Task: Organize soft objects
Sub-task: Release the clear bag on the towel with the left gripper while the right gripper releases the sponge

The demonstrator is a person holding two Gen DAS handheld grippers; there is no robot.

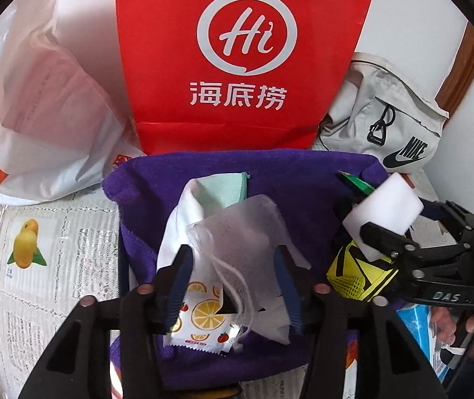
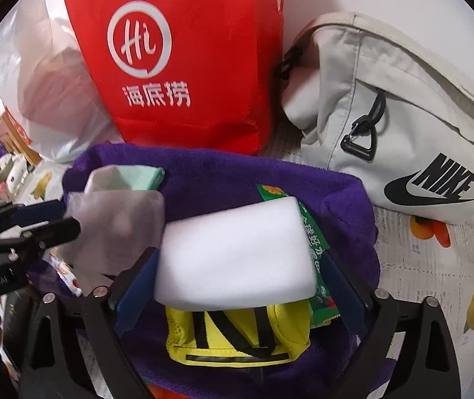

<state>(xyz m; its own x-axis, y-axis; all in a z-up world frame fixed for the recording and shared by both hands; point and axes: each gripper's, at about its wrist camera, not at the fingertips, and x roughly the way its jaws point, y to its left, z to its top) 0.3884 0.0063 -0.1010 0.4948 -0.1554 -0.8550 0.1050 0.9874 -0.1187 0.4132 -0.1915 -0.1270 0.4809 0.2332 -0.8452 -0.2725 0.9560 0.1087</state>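
A purple towel [image 1: 303, 186] lies bunched on the table and carries the soft things. My left gripper [image 1: 233, 252] is open, its blue pads on either side of a white mesh drawstring pouch [image 1: 237, 229] without pressing on it. The pouch rests on a white cloth [image 1: 183, 212], a mint cloth [image 1: 227, 189] and a lemon-print packet [image 1: 203, 316]. My right gripper [image 2: 240, 256] is open, and a white sponge block [image 2: 237, 252] sits loosely between its fingers, clear of the right pad. Under the sponge lie a yellow mesh bag [image 2: 237, 339] and a green packet [image 2: 316, 259].
A red paper bag [image 1: 237, 66] stands right behind the towel. A white plastic bag [image 1: 37, 99] is to its left and a grey Nike bag [image 2: 403, 116] to its right. The fruit-print tablecloth [image 1: 54, 232] shows on both sides. A hand [image 1: 469, 326] holds the right gripper.
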